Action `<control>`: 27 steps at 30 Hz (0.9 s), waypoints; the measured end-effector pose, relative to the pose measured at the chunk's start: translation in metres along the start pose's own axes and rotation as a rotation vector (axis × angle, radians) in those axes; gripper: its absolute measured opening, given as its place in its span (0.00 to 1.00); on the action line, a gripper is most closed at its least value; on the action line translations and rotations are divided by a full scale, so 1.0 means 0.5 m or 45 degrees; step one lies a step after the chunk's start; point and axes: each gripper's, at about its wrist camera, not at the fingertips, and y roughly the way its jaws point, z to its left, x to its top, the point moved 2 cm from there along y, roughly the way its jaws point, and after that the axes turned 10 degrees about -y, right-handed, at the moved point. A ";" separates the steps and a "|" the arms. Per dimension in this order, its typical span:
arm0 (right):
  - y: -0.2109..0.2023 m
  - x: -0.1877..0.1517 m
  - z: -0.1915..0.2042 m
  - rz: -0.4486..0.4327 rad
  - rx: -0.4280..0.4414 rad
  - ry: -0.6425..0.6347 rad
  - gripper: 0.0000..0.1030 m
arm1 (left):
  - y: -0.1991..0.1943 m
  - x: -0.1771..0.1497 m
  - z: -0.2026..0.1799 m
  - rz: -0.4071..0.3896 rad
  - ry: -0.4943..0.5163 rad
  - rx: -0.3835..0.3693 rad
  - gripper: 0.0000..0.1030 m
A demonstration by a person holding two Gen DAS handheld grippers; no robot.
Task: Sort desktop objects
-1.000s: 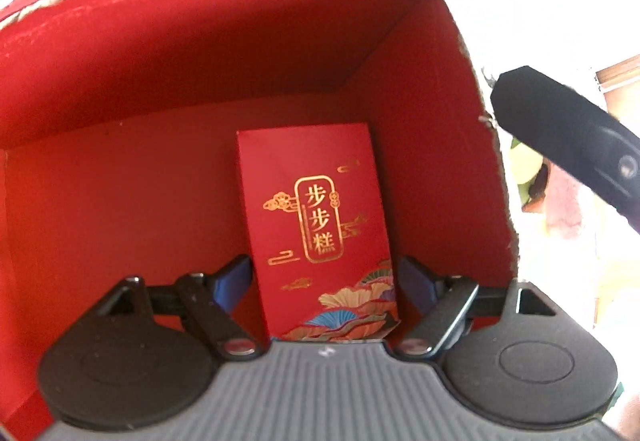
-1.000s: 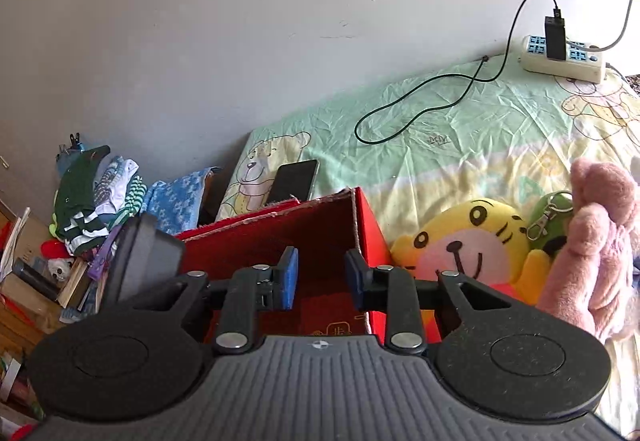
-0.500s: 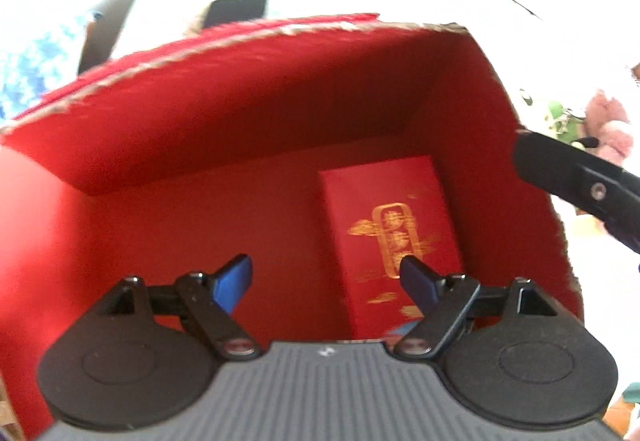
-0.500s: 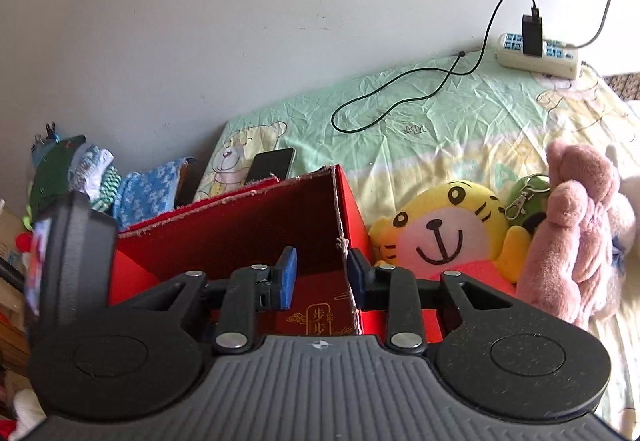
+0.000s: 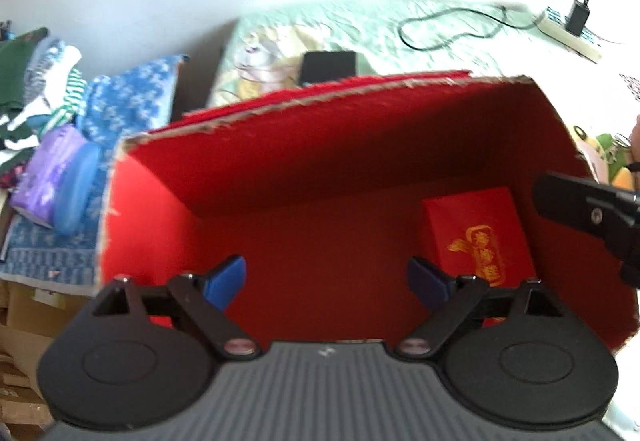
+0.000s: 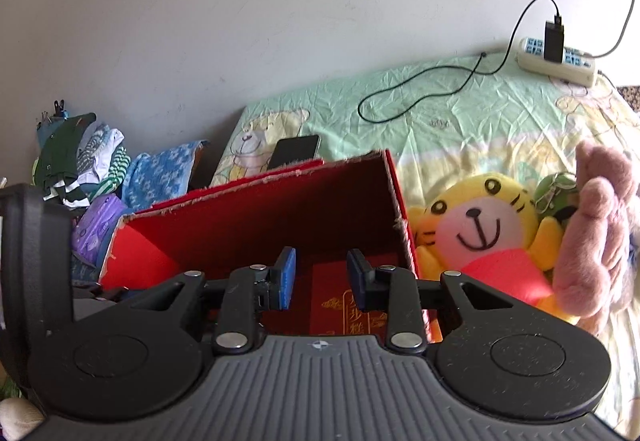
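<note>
Left gripper (image 5: 326,281) was over the red cardboard box (image 5: 360,145), jaws opening wide with nothing between them. A second earlier the red envelope (image 5: 478,237) sat right between its fingers; now it lay flat on the box floor, off to the right by the wall. View had pulled back, bed sheet (image 5: 360,25) and phone (image 5: 328,66) visible. Right gripper (image 6: 322,279) hung above the box edge, jaws partly apart, empty. Tiger plush (image 6: 480,233) just beside the box.
</note>
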 end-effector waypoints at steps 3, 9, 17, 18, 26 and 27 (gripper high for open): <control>-0.001 -0.009 0.007 -0.012 -0.034 -0.001 0.31 | -0.016 -0.010 -0.003 -0.038 -0.028 0.025 0.93; -0.003 -0.022 0.018 -0.022 -0.084 -0.037 0.42 | -0.025 -0.014 0.005 -0.070 -0.046 0.079 0.90; -0.010 -0.029 0.022 0.008 -0.117 -0.053 0.54 | -0.027 -0.022 0.006 -0.045 -0.036 0.107 0.90; -0.011 -0.031 0.024 0.010 -0.125 -0.059 0.54 | -0.027 -0.022 0.007 -0.044 -0.041 0.109 0.90; -0.024 -0.039 0.020 0.000 -0.120 -0.036 0.54 | -0.043 -0.027 0.002 -0.082 -0.031 0.150 0.91; -0.027 -0.040 0.020 -0.006 -0.119 -0.033 0.54 | -0.045 -0.027 0.001 -0.082 -0.027 0.161 0.91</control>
